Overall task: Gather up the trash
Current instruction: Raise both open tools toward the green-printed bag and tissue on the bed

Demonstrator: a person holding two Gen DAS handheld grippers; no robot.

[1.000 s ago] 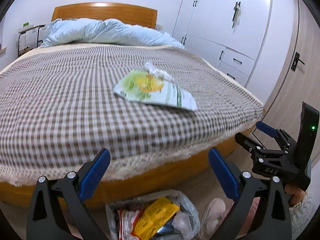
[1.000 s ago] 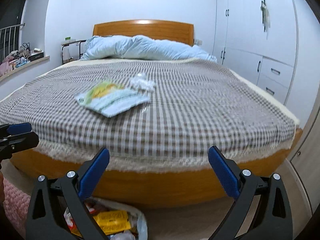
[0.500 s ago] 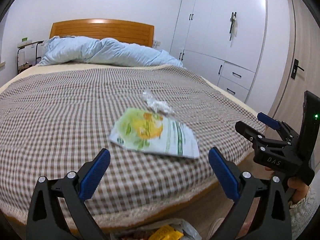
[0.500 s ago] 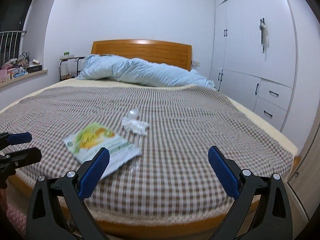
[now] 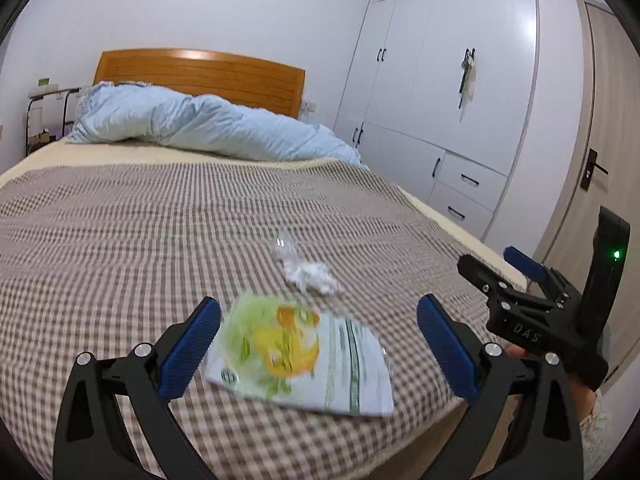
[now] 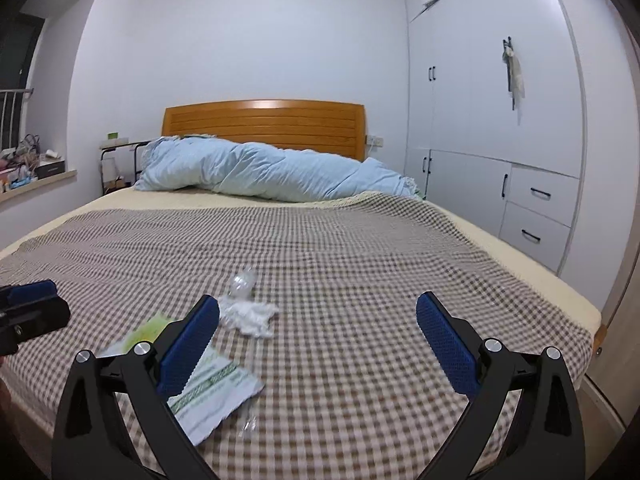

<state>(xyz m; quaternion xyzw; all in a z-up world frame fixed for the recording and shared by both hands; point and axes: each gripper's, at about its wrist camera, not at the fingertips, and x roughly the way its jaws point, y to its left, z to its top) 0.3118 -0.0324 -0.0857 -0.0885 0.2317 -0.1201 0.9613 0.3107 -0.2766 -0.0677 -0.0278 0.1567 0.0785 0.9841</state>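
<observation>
Both tongs raised from the floor bag to bed level. Left tongs (image 5: pixel 318 344) wide open, empty, now framing the snack packet (image 5: pixel 304 356) near the bed (image 5: pixel 120 216) foot. Right tongs (image 6: pixel 318 344) likewise open, empty. Crumpled tissue (image 5: pixel 310 274) at packet's 12 o'clock. Pickup looks imminent.

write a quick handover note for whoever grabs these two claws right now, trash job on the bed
Left claw: open, empty, low over the green and yellow wrapper.
Right claw: open, empty, over the checked blanket, right of the trash.
On the bed: the wrapper, a crumpled white tissue just beyond it, a bit of clear plastic behind that.
Done: nothing gripped here.
Left: pick up all three; no bag in view.
</observation>
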